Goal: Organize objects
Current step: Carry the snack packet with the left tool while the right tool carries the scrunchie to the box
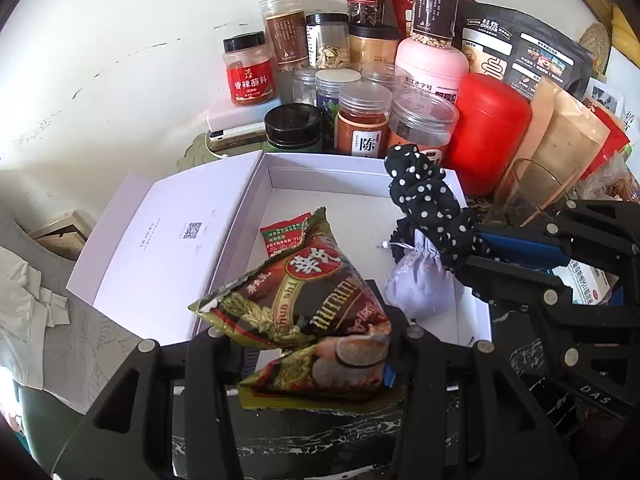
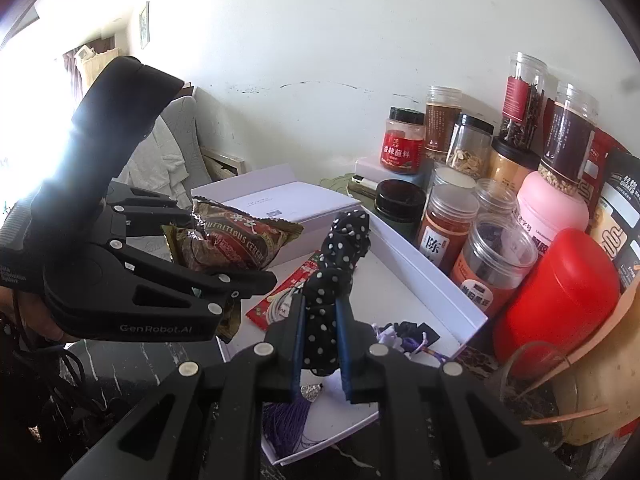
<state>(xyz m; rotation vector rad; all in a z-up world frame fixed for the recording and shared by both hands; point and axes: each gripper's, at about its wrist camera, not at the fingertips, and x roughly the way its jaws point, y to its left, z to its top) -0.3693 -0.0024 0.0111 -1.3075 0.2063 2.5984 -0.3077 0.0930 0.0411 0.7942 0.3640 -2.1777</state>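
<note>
Over the open white box, your left gripper pinches a crumpled cereal packet, its jaws pressed onto the foil near the bottom edge so that most of the bag sticks out forward and sags above the box floor. Set it down flat beside the small red sachet already lying inside, and lower it until the foil rests on the floor before you let go; a drop from this height would likely let it tip over the near rim.

To the right, your right gripper clamps a black polka-dot scrunchie between its blue pads, the cloth standing up out of the jaws over the box's middle. Beneath it lie a lilac drawstring pouch and a purple tassel. Aim the scrunchie at the bare patch toward the far wall, well clear of the jars crowded just behind the box. Keep both tools apart as they descend; they hang close together.
</note>
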